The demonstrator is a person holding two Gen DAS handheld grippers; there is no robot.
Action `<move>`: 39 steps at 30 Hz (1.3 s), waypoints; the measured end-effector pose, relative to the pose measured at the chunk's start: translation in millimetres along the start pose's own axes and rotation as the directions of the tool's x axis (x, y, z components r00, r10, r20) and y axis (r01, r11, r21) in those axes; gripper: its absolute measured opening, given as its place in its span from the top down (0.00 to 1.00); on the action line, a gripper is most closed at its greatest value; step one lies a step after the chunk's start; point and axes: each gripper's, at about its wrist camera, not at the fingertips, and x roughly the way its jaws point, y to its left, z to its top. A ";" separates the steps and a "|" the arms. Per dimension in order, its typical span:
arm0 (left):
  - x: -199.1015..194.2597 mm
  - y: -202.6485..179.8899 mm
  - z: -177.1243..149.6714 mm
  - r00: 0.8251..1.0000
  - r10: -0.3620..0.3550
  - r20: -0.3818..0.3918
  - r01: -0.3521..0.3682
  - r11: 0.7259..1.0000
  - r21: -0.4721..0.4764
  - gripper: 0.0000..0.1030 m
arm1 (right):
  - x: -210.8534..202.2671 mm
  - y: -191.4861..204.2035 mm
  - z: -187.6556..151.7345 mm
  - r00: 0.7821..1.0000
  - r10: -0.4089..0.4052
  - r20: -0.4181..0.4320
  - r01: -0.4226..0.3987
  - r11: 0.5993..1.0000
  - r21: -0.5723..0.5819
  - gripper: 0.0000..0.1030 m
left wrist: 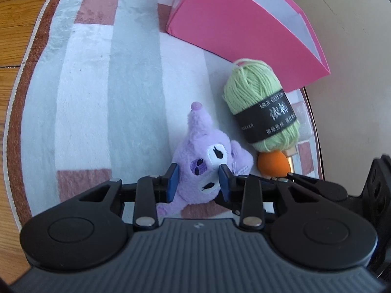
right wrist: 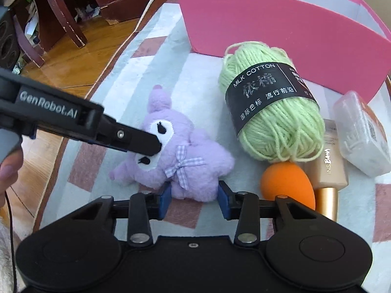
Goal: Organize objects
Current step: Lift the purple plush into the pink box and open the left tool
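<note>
A purple plush toy lies face up on a checked rug, its pointed ear toward the pink box. My left gripper is shut on the toy's head, blue pads pressed in on both sides of the face. In the right wrist view that same left gripper reaches in from the left onto the plush toy. My right gripper straddles the toy's lower body, and both pads touch its sides. A green yarn skein lies just right of the toy.
An orange sponge egg, a beige foundation bottle and a clear plastic case crowd the rug's right side. The open pink box stands behind the yarn. Wooden floor and chair legs lie left. A hand holds the left gripper.
</note>
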 end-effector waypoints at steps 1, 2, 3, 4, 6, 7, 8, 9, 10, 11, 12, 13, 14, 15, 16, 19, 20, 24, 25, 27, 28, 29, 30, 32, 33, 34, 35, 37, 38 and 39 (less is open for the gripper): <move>-1.0 -2.2 -2.6 1.000 0.003 0.000 -0.003 1.000 0.007 0.69 | -0.6 -0.5 -0.3 1.000 -0.002 -0.006 0.002 1.000 0.007 0.56; -2.4 -4.9 -5.4 1.000 0.009 0.002 -0.009 1.000 0.017 0.69 | -0.4 -0.7 0.4 1.000 -0.001 -0.012 0.001 1.000 0.014 0.56; -4.8 -7.4 -8.1 1.000 0.011 0.003 -0.011 1.000 0.025 0.69 | -0.6 -1.2 1.7 1.000 0.004 -0.016 -0.004 1.000 0.024 0.56; -8.2 -9.2 -10.6 1.000 0.008 0.004 -0.008 1.000 0.028 0.69 | -3.1 -2.3 1.1 1.000 0.011 -0.023 -0.010 0.999 0.031 0.56; -15.2 -14.0 -16.3 1.000 0.005 0.008 -0.005 0.999 0.036 0.69 | -8.4 -2.4 0.5 0.999 0.020 -0.041 -0.018 0.999 0.030 0.54; -18.9 -17.2 -19.6 1.000 0.009 0.011 -0.010 0.999 0.046 0.69 | -11.7 -1.3 0.5 0.999 0.020 -0.047 -0.019 1.000 0.024 0.54; -22.8 -20.4 -23.1 1.000 0.010 0.014 -0.011 0.998 0.055 0.69 | -16.2 0.1 0.2 0.998 0.021 -0.055 -0.021 1.000 0.014 0.53; -26.7 -23.8 -26.3 1.000 0.012 0.018 -0.013 0.998 0.063 0.69 | -21.1 1.8 0.1 0.998 0.027 -0.064 -0.027 1.000 0.002 0.52; -30.6 -27.3 -28.9 1.000 0.015 0.021 -0.016 0.997 0.072 0.69 | -26.6 3.5 -0.8 0.997 0.034 -0.070 -0.035 0.999 -0.010 0.52; -34.7 -30.6 -30.8 1.000 0.015 0.024 -0.016 0.997 0.079 0.69 | -31.4 5.4 -0.9 0.997 0.031 -0.068 -0.033 0.999 -0.021 0.52; -38.9 -33.6 -31.9 1.000 0.009 0.029 -0.011 0.997 0.080 0.69 | -35.9 7.5 -0.8 0.997 0.026 -0.068 -0.029 0.999 -0.036 0.51; -42.3 -37.3 -31.8 0.999 0.005 0.031 -0.007 0.997 0.083 0.69 | -42.2 9.3 -0.8 0.997 0.025 -0.071 -0.029 0.998 -0.050 0.51; -46.4 -41.5 -31.1 0.999 0.003 0.032 -0.006 0.996 0.088 0.69 | -48.4 10.3 -0.2 0.997 0.023 -0.069 -0.027 0.998 -0.059 0.51; -50.6 -46.2 -29.8 0.999 0.003 0.037 -0.007 0.995 0.096 0.69 | -54.7 10.3 1.1 0.998 0.020 -0.067 -0.024 0.998 -0.062 0.51; -55.5 -51.4 -27.9 0.999 0.002 0.045 -0.007 0.994 0.107 0.69 | -60.5 9.7 3.4 0.997 0.023 -0.069 -0.027 0.998 -0.060 0.50; -70.0 -68.8 -20.1 0.998 -0.001 0.065 -0.008 0.990 0.138 0.69 | -79.5 6.0 11.7 0.998 0.040 -0.046 -0.042 0.998 -0.044 0.48; -74.0 -75.3 -16.9 0.998 0.001 0.069 -0.011 0.988 0.151 0.69 | -87.1 5.3 15.1 0.999 0.038 -0.033 -0.039 0.998 -0.045 0.48; -92.7 -104.0 -0.9 0.995 0.013 0.099 -0.034 0.976 0.213 0.69 | -118.2 7.9 30.8 1.000 -0.004 0.030 0.007 0.995 -0.095 0.47; -97.1 -110.9 3.4 0.994 0.016 0.107 -0.040 0.973 0.227 0.69 | -125.1 8.1 35.7 0.999 -0.015 0.044 0.019 0.995 -0.102 0.47; -104.9 -124.5 14.7 0.992 0.024 0.125 -0.055 0.966 0.253 0.69 | -138.7 7.0 47.1 0.998 -0.032 0.062 0.039 0.993 -0.108 0.47; -107.3 -131.8 21.3 0.991 0.026 0.129 -0.061 0.960 0.273 0.69 | -144.7 6.1 54.3 0.997 -0.037 0.072 0.045 0.993 -0.107 0.47; -109.3 -138.3 28.9 0.990 0.030 0.134 -0.068 0.955 0.289 0.69 | -150.7 4.0 61.1 0.996 -0.042 0.079 0.050 0.994 -0.098 0.47; -111.5 -143.5 36.9 0.989 0.032 0.141 -0.073 0.952 0.298 0.69 | -155.8 1.0 67.5 0.996 -0.045 0.081 0.052 0.995 -0.081 0.47; -114.4 -152.0 52.8 0.987 0.024 0.158 -0.072 0.948 0.309 0.68 | -165.8 -5.9 82.7 0.994 -0.045 0.103 0.052 0.996 -0.068 0.47; -115.2 -155.0 61.4 0.986 0.022 0.167 -0.073 0.950 0.304 0.68 | -170.7 -8.2 90.6 0.991 -0.055 0.123 0.064 0.995 -0.071 0.47; -115.9 -157.9 69.6 0.983 0.023 0.182 -0.078 0.950 0.302 0.69 | -175.5 -9.5 99.1 0.987 -0.072 0.145 0.085 0.993 -0.084 0.47; -115.7 -160.4 78.1 0.981 0.027 0.194 -0.085 0.951 0.299 0.69 | -179.3 -10.3 107.6 0.982 -0.087 0.167 0.105 0.989 -0.101 0.48; -113.5 -161.8 95.0 0.977 0.029 0.213 -0.085 0.962 0.259 0.69 | -182.3 -12.2 125.1 0.975 -0.106 0.196 0.133 0.983 -0.129 0.48; -110.4 -161.9 103.7 0.975 0.021 0.222 -0.076 0.968 0.241 0.69 | -182.9 -14.6 134.7 0.971 -0.108 0.212 0.138 0.982 -0.131 0.48; -106.1 -160.2 112.0 0.972 0.017 0.233 -0.067 0.975 0.211 0.69 | -181.0 -16.7 143.8 0.968 -0.117 0.221 0.149 0.979 -0.136 0.48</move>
